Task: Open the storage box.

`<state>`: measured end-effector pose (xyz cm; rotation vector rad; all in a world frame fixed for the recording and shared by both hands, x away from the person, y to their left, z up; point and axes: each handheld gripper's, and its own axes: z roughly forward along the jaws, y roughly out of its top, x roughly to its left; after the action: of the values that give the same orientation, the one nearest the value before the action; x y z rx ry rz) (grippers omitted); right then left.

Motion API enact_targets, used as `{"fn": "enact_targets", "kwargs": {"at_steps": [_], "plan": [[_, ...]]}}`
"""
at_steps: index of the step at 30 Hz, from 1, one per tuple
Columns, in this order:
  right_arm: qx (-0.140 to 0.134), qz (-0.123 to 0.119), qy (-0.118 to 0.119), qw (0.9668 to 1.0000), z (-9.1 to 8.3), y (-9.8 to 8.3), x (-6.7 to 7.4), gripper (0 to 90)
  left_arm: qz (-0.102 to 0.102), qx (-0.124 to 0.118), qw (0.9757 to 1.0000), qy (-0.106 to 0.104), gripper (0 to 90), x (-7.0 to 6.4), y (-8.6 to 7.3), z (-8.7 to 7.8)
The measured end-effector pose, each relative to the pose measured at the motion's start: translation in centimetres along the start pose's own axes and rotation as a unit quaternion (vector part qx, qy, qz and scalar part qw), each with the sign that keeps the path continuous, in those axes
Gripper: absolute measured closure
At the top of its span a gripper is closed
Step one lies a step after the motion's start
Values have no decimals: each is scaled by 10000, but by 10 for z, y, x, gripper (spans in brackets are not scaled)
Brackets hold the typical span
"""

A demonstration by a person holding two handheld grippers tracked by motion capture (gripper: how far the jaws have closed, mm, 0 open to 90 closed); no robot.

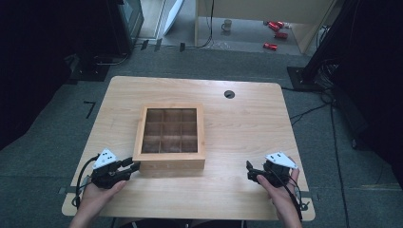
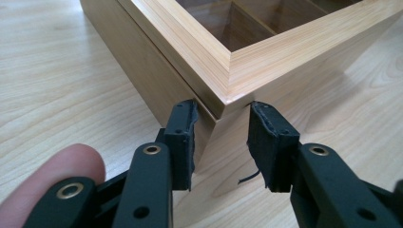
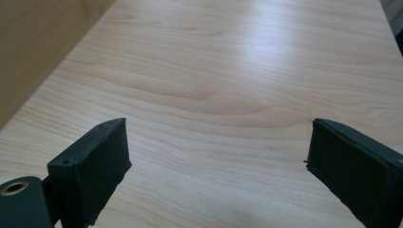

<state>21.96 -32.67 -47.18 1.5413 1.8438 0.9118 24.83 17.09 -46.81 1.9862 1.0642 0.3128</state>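
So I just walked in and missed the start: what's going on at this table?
A person at a wooden table holds a gripper in each hand and is working on a wooden box with nine compartments. The left gripper is at the box's near left corner, its jaws closed in on either side of that corner just under the top frame. The right gripper is open over bare table, apart from the box on its right side. Whether the left pads actually press the wood is hard to tell.
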Motion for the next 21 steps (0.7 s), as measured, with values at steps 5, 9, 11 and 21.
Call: {"fn": "enact_targets", "kwargs": {"at_steps": [5,9,11,21], "plan": [[-69,-123,140,9998,3,13,16,66,87,112,9999,-90,583,3,4,2],[-155,-170,237,9995,7,25,28,67,53,24,9998,-174,590,5,1,2],[-175,-192,302,9992,10,30,35,67,55,7,9998,-168,589,5,1,2],[-301,-479,704,9959,29,63,78,68,-114,-105,9998,-145,601,4,-3,2]]}}
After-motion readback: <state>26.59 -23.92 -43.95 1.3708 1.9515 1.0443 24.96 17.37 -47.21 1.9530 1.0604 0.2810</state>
